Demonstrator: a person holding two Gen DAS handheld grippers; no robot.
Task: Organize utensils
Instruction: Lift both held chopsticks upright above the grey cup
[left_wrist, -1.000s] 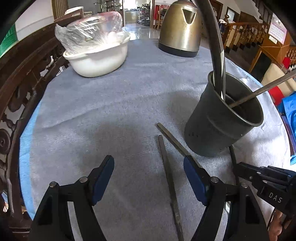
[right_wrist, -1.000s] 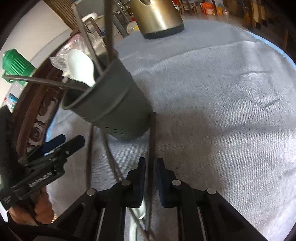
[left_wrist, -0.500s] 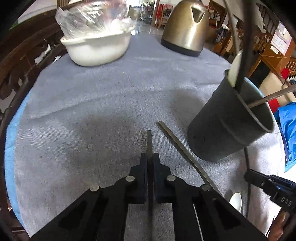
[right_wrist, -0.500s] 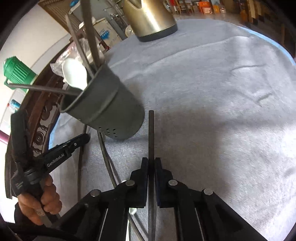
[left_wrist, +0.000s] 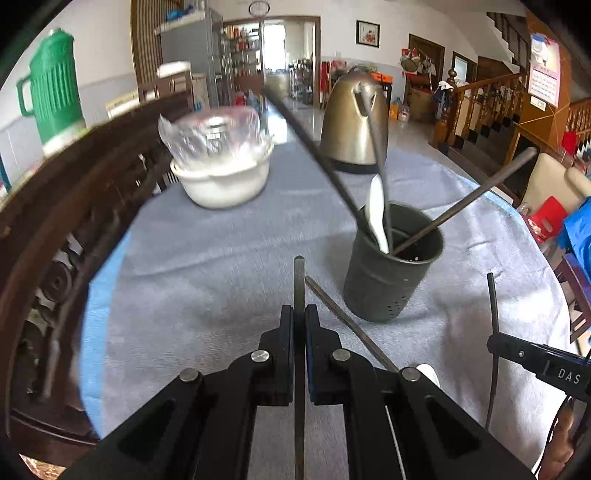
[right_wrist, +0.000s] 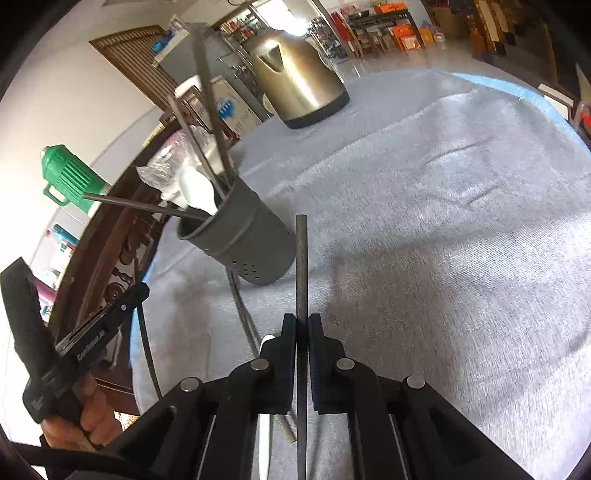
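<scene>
Left hand-held gripper (left_wrist: 299, 325): clamped on a dark chopstick (left_wrist: 299, 280), left of the utensil holder (left_wrist: 388, 280). Right hand-held gripper (right_wrist: 302, 332): clamped on second chopstick (right_wrist: 301, 266), right of holder. Third chopstick (left_wrist: 343, 321) on desk (left_wrist: 207, 266) beside holder.

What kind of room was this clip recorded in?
Most likely the open living and dining area of a home: a cloth-covered table with a kettle and a utensil holder, a carved wooden chair, and a wooden staircase behind.
</scene>
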